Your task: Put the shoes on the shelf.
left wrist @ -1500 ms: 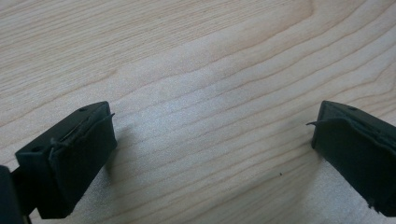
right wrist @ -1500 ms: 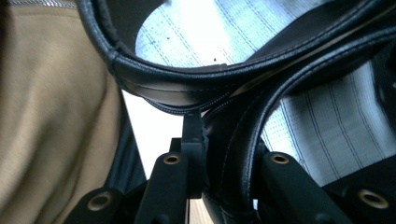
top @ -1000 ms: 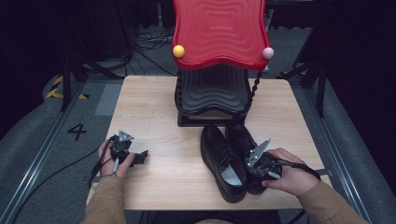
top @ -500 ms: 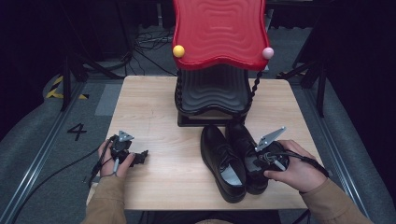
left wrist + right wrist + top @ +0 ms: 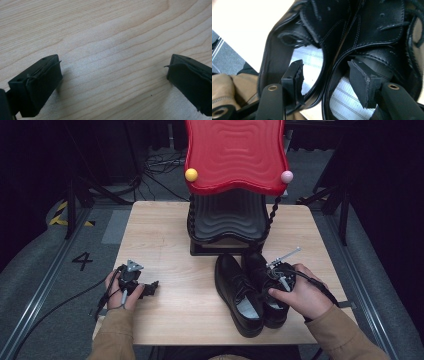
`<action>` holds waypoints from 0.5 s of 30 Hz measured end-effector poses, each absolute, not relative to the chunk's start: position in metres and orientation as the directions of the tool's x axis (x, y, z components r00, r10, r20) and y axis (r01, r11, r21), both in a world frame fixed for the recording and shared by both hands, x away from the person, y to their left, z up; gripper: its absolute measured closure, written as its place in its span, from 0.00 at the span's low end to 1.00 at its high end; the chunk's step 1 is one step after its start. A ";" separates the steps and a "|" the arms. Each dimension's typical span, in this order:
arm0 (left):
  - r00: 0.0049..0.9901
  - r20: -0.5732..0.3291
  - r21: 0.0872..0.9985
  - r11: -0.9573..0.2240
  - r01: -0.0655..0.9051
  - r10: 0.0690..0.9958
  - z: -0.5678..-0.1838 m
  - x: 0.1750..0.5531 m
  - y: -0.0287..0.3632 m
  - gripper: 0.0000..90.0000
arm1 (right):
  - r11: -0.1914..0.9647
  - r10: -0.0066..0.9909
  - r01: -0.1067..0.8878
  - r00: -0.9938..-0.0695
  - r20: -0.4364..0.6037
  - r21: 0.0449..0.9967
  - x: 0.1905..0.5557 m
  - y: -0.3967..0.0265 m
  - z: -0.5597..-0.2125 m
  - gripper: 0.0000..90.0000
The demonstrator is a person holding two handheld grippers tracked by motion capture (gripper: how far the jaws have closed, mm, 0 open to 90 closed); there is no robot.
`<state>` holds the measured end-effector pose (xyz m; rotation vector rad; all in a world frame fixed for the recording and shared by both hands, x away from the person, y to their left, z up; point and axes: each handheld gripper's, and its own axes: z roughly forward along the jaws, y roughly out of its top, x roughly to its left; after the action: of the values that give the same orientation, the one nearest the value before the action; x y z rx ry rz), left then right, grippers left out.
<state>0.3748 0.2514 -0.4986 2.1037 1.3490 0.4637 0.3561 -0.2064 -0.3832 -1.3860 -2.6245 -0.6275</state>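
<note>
Two black lace-up shoes lie side by side on the wooden table [image 5: 165,235], the left shoe [image 5: 237,295] beside the right shoe [image 5: 256,264]. My right gripper [image 5: 270,286] hovers over their heel ends. In the right gripper view its jaws [image 5: 325,65] straddle the two touching inner walls, one fingertip [image 5: 295,72] inside one shoe [image 5: 274,57], the other inside its neighbour [image 5: 382,32]. The jaws have just been opening and the pads stand off the leather. My left gripper [image 5: 150,288] rests open on bare wood [image 5: 113,72] at the table's left.
A stand with a red wavy top [image 5: 235,155] and a black wavy shelf [image 5: 227,217] rises at the back middle, right behind the shoes' toes. A yellow ball [image 5: 191,174] and a pink ball [image 5: 286,176] sit at its corners. Cables trail on the floor.
My right hand has lifted slightly and shifted over the right shoe, its grey plate tilting. Both shoes lie where they were. The left hand has not moved.
</note>
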 end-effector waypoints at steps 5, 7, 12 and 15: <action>0.426 -0.021 0.646 -0.313 0.697 0.905 -0.499 0.375 0.252 0.00 | 0.491 0.796 0.837 -0.544 0.267 0.241 0.362 -0.196 -0.400 0.57; 0.424 -0.025 0.644 -0.310 0.699 0.905 -0.499 0.375 0.251 0.00 | 0.487 0.806 0.845 -0.532 0.260 0.221 0.362 -0.193 -0.405 0.60; 0.425 -0.025 0.644 -0.310 0.699 0.905 -0.499 0.375 0.251 0.00 | 0.482 0.828 0.854 -0.517 0.216 0.197 0.363 -0.185 -0.415 0.66; 0.426 -0.024 0.643 -0.312 0.699 0.904 -0.499 0.375 0.252 0.00 | 0.471 0.847 0.860 -0.503 0.173 0.195 0.364 -0.181 -0.421 0.68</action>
<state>0.3748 0.2515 -0.4986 2.1051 1.3485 0.4626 0.3638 -0.1814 -0.4207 -1.5393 -2.6496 -0.3985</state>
